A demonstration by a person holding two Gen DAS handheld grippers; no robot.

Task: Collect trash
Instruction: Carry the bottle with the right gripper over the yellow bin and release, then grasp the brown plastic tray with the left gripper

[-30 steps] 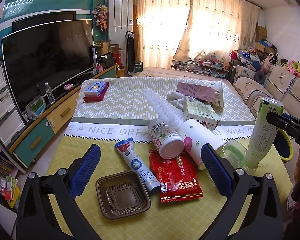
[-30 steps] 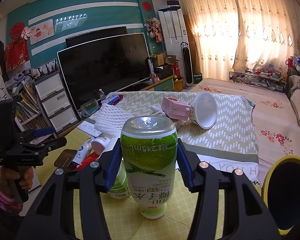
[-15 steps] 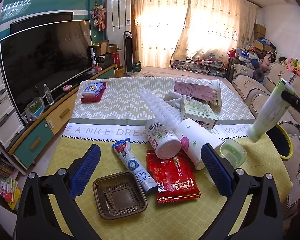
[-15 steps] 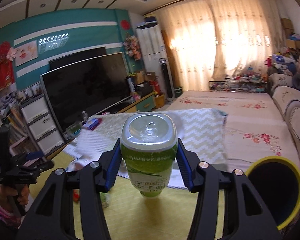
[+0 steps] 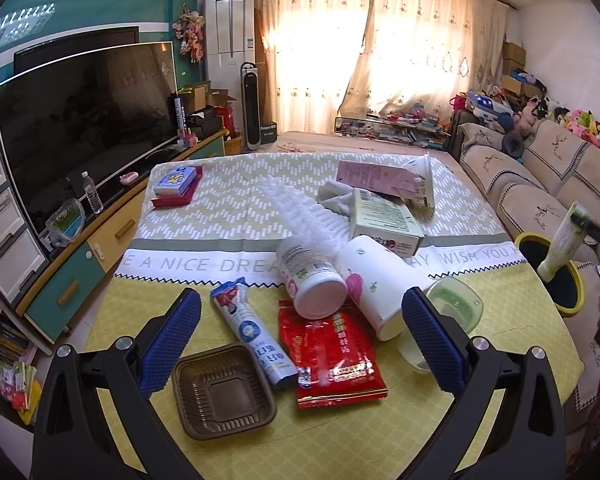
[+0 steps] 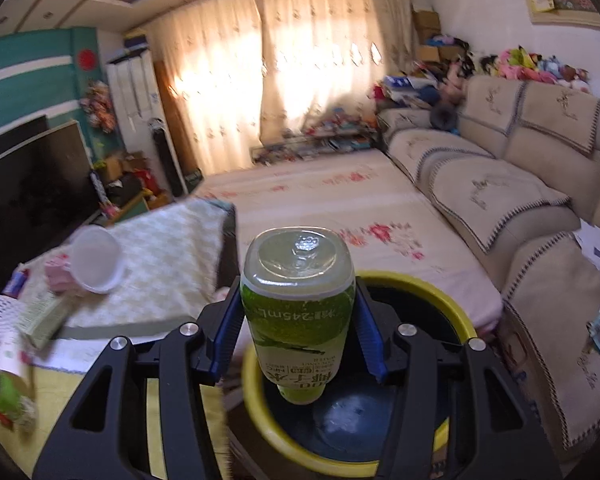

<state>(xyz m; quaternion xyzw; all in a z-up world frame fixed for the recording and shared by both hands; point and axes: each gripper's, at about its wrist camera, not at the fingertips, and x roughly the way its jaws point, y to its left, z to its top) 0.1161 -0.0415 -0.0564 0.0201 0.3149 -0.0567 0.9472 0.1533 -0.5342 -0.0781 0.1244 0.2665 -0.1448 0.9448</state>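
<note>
Bottle [image 6: 298,312]: glossy translucent plastic with smooth printed label. Bin [image 6: 456,320] beneath the bottle: smooth plastic rim. Tablecloth [image 5: 236,208]: matt woven cloth.

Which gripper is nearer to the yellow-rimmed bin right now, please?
Right. The right gripper holds the green bottle over the bin; the left gripper hovers open above the table's litter, well away from it.

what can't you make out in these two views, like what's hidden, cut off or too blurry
- Bin contents: right wrist view, the green bottle clamped in the right gripper covers much of the dark inside.
- Table items: right wrist view, smeared by motion blur.
- Clear cup: left wrist view, partly behind a pad of the open left gripper.
- Right gripper: left wrist view, cut off by the right edge.
</note>
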